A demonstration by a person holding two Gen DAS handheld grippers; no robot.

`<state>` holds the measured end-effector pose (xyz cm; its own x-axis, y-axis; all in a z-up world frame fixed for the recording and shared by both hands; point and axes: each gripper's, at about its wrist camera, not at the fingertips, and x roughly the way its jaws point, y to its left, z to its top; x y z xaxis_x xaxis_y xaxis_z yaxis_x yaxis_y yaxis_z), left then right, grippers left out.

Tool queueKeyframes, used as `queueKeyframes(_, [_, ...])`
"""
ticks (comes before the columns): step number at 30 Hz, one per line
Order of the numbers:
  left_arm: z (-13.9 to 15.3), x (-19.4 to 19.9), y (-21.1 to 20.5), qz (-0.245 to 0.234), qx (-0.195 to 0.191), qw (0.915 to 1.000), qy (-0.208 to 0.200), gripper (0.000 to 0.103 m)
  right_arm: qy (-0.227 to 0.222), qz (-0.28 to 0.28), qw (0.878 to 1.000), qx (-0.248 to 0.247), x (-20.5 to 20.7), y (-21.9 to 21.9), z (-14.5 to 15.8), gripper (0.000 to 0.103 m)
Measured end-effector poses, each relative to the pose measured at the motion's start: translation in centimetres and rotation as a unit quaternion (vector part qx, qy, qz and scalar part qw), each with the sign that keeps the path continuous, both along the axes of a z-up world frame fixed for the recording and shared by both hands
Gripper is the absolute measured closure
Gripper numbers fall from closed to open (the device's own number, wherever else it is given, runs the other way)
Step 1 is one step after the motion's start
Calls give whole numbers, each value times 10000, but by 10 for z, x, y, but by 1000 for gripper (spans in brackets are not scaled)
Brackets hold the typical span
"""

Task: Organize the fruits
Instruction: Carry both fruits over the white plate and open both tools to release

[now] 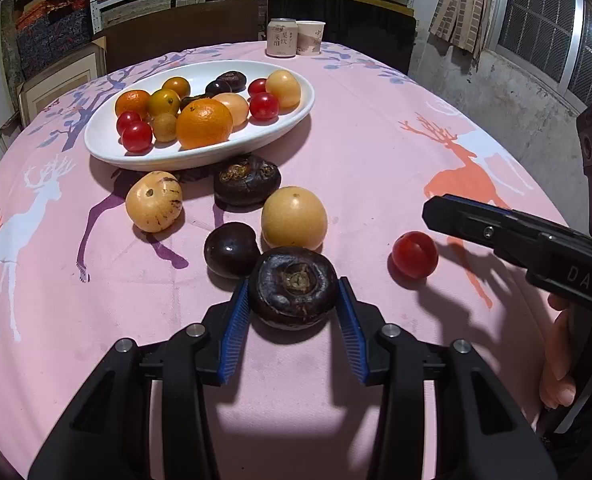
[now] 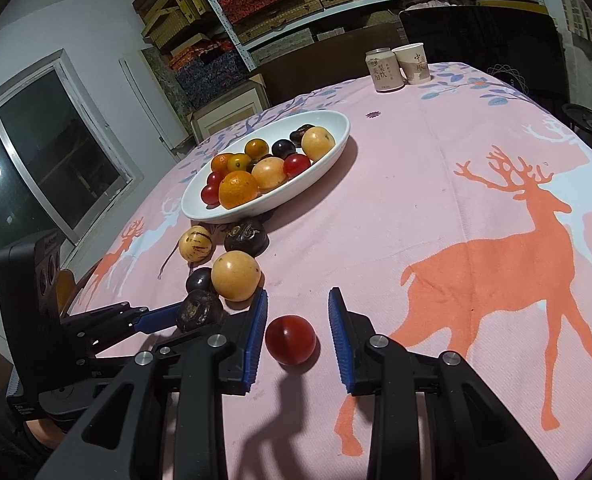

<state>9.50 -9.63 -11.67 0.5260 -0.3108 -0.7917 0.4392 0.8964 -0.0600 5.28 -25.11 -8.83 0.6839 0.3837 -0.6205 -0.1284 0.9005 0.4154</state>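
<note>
A white oval plate (image 1: 104, 140) (image 2: 328, 120) holds an orange (image 1: 204, 123), several red cherry tomatoes, small oranges, yellow fruits and dark fruits. On the pink cloth in front lie two yellow fruits (image 1: 294, 218) (image 1: 154, 201), a dark plum (image 1: 231, 250) and two dark water chestnuts. My left gripper (image 1: 294, 294) is open around the nearer water chestnut (image 1: 294, 286) (image 2: 198, 310), pads close to its sides. My right gripper (image 2: 298, 312) is open around a red cherry tomato (image 2: 291, 340) (image 1: 415, 254) lying on the cloth.
A drink can (image 1: 282, 37) (image 2: 384, 69) and a paper cup (image 1: 310, 37) (image 2: 413, 63) stand at the table's far edge. Dark chairs and shelves of boxes are behind the table. The second water chestnut (image 1: 247, 179) lies against the plate's front rim.
</note>
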Motion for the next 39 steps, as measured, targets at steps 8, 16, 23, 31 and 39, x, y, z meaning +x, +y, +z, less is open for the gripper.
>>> queueKeyframes(8, [4,-13,12,-128,162,9998,9,61,-2,28,10000,35,0,0,0,70])
queueKeyframes(16, [7,-12,47,131,148,9998,91,61,100,409,9978,-509,-4,18,1,67])
queueKeyframes(23, [-1,-10,60,233,80,9995,174,61,228,517,9900,-1290,-4,35,-3,56])
queueKeyframes(31, [0,-9,63,229,-15,9996,146,61,454,650,9879,-1330,6,44,-10,74])
queueKeyframes(39, [8,-8,71,307,-167,9994,50,61,266,528,9942,-898,1,31,-5,74])
